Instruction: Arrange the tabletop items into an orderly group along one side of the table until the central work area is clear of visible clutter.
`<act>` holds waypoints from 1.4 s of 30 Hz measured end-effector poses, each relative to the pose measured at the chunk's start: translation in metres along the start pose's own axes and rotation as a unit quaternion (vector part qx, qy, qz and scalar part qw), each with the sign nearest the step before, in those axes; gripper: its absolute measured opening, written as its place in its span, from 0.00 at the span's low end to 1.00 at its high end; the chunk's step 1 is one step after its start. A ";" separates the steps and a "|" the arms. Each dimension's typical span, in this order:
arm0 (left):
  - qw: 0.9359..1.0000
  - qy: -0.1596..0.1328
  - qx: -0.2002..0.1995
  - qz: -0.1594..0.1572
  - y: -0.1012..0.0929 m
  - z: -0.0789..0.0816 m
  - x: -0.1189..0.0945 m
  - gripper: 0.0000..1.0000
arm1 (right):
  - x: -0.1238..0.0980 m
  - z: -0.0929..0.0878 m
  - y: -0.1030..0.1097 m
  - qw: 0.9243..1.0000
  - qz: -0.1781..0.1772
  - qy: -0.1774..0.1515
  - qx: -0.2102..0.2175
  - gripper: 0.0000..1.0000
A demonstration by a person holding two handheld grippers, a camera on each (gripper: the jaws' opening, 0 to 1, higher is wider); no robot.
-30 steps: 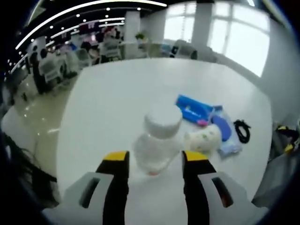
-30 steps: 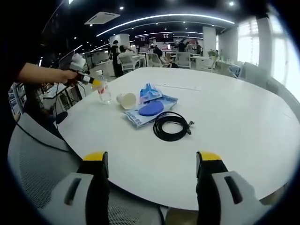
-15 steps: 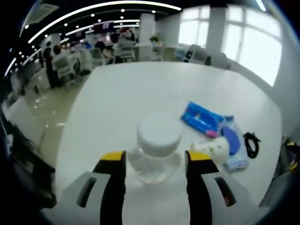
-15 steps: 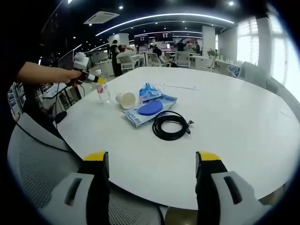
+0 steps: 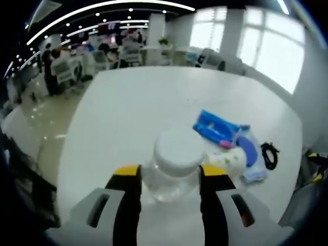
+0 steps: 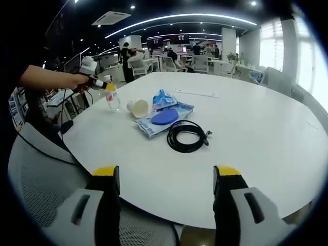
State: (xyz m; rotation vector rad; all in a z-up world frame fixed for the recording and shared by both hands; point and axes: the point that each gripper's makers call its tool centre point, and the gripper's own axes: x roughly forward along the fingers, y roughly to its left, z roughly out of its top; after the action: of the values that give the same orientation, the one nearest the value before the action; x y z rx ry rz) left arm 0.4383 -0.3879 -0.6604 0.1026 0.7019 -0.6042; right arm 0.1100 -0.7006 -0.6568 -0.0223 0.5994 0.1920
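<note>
Your left gripper (image 5: pixel 167 177) has one clear bottle (image 5: pixel 171 171) with a white cap between its jaws, both yellow tips pressed against the bottle's sides near the table's (image 5: pixel 128 107) edge. In the right gripper view the same bottle (image 6: pixel 113 100) stands at about 10 o'clock, with your hand (image 6: pixel 72 81) on the tool.

Count outward from the bottle: one paper cup (image 5: pixel 229 160) lying on its side just beside it at 3 o'clock, one blue pouch (image 5: pixel 214 126), one dark blue round piece (image 5: pixel 248 148) on a clear printed bag (image 5: pixel 254 174), and one coiled black cable (image 5: pixel 269 155) farthest out.

The right gripper view shows the cup's open mouth (image 6: pixel 137 108) and the full coil (image 6: pixel 187 137). Your right gripper (image 6: pixel 166 192) hangs over the table's near edge, jaws spread wide with nothing between them.
</note>
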 end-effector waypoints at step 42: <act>0.997 -0.008 0.063 -0.037 -0.008 0.022 -0.033 0.57 | 0.000 0.000 -0.001 1.000 -0.002 -0.001 0.003 0.73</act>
State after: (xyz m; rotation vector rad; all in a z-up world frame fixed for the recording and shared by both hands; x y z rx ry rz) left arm 0.4269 -0.3852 -0.6219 0.1893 0.6530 -0.7204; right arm 0.1104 -0.7018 -0.6574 -0.0176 0.5984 0.1859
